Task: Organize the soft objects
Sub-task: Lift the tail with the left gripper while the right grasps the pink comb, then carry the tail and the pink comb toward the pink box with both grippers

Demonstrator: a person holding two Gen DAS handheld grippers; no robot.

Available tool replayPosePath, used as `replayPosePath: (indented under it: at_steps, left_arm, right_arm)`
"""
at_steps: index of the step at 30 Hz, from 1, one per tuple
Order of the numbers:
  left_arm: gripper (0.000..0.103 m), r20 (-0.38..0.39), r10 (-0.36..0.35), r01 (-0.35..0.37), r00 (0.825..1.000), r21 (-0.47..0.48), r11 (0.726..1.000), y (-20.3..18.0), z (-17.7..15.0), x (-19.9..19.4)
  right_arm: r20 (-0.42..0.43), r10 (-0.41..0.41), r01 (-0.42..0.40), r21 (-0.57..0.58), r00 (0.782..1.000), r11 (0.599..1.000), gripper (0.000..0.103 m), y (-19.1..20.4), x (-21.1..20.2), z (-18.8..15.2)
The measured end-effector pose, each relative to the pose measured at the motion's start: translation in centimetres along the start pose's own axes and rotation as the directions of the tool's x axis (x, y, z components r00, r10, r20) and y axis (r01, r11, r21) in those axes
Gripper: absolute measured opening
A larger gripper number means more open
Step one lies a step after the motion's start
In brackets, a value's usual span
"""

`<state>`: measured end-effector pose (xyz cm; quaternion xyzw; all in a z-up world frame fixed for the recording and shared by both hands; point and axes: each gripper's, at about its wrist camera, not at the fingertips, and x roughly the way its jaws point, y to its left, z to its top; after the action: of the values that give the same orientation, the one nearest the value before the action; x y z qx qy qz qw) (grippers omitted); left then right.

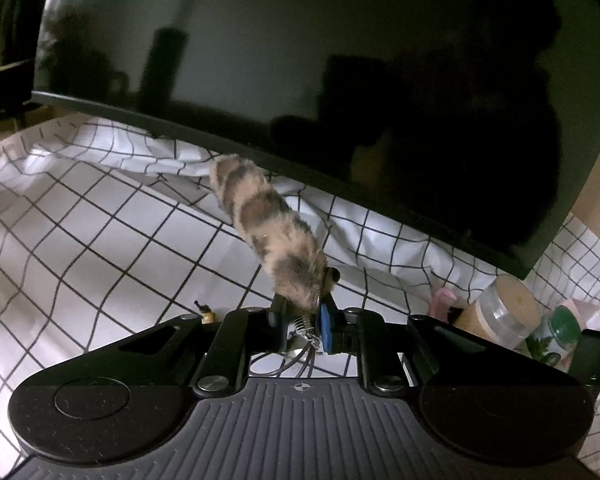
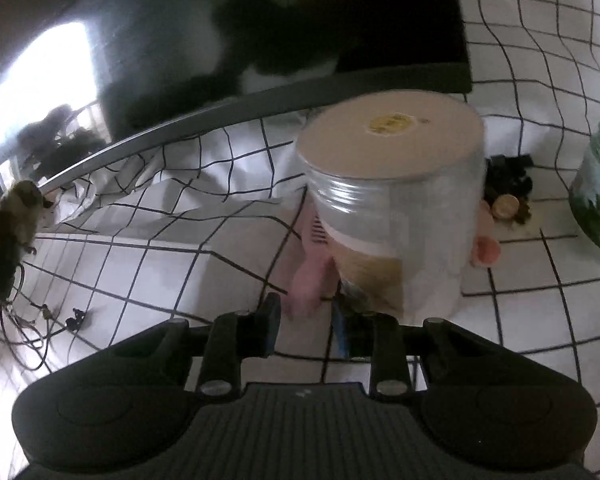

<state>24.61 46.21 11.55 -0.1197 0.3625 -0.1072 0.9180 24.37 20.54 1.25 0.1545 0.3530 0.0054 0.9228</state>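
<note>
Both tilted downward: left tool clamping striped fur tail.

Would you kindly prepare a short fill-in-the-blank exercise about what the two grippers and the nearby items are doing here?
1. The left gripper is shut on the metal end of a striped ____ tail.
2. The cloth on the table is white with a black ____ pattern.
3. The right gripper holds ____; a clear jar stands just ahead.
4. The clear jar's lid is ____.

Missing words: furry; grid; nothing; on
</note>
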Motion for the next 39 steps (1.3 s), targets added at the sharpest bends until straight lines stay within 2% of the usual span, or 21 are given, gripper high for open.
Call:
replayPosePath:
  at_steps: [3, 6, 10, 13, 15, 17, 19, 24, 27, 30, 36, 39]
  left_arm:
    - [0.018, 0.031, -0.032, 0.032, 0.999, -0.008, 0.999, -0.2, 0.7, -0.6]
    - [0.018, 0.105, -0.077, 0.078, 0.992, -0.012, 0.997, -0.7, 2.7, -2.0]
    - [0.018, 0.212, -0.152, 0.151, 0.965, 0.024, 0.988, -2.2, 6.1, -3.6]
    - [0.018, 0.247, -0.186, 0.178, 0.951, 0.053, 0.983, -3.4, 7.7, -3.2]
    - [0.018, 0.238, -0.185, 0.175, 0.954, 0.062, 0.983, -4.0, 8.1, -2.2]
    - [0.018, 0.21, -0.178, 0.167, 0.961, 0.072, 0.983, -4.4, 7.9, -0.8]
    - [0.018, 0.179, -0.166, 0.155, 0.97, 0.074, 0.985, -4.5, 7.5, 0.5]
    - [0.018, 0.115, -0.15, 0.144, 0.982, 0.058, 0.988, -4.3, 6.6, 2.8]
    - [0.018, 0.1, -0.151, 0.147, 0.984, 0.04, 0.988, -3.5, 6.1, 3.3]
    - [0.018, 0.089, -0.15, 0.149, 0.985, 0.023, 0.989, -3.0, 5.5, 3.6]
    - [0.018, 0.057, -0.139, 0.139, 0.989, -0.01, 0.99, -2.1, 4.2, 4.3]
    - [0.018, 0.061, -0.135, 0.136, 0.989, -0.011, 0.991, -2.0, 4.4, 3.8]
  right_arm:
    - [0.006, -0.023, 0.023, -0.02, 1.0, 1.0, 0.019, 0.4, 0.4, 0.2]
    - [-0.034, -0.002, 0.0, -0.053, 0.999, 0.999, 0.019, 0.2, -0.2, 0.4]
    - [-0.105, 0.04, -0.051, -0.108, 0.994, 0.993, 0.018, -0.5, -2.9, -0.4]
    - [-0.18, 0.04, -0.072, -0.173, 0.983, 0.982, 0.019, -0.6, -4.2, -1.6]
    - [-0.171, 0.034, -0.069, -0.204, 0.985, 0.976, 0.019, -0.5, -5.0, -2.2]
    - [-0.127, 0.002, -0.035, -0.252, 0.992, 0.967, 0.02, -0.1, -5.3, -2.3]
    - [-0.102, -0.003, -0.024, -0.266, 0.995, 0.964, 0.031, 0.2, -4.9, -1.8]
    - [-0.125, -0.048, 0.009, -0.299, 0.991, 0.954, 0.034, 0.6, -2.4, -0.7]
    - [-0.122, -0.048, 0.004, -0.336, 0.991, 0.942, 0.034, 1.1, -2.2, -0.8]
    - [-0.123, -0.04, -0.01, -0.382, 0.992, 0.924, 0.026, 1.4, -2.3, -1.2]
    - [-0.126, -0.029, -0.024, -0.403, 0.992, 0.915, 0.026, 1.4, -3.3, -1.6]
    - [-0.1, -0.009, -0.034, -0.416, 0.995, 0.909, 0.026, 1.8, -4.4, -1.0]
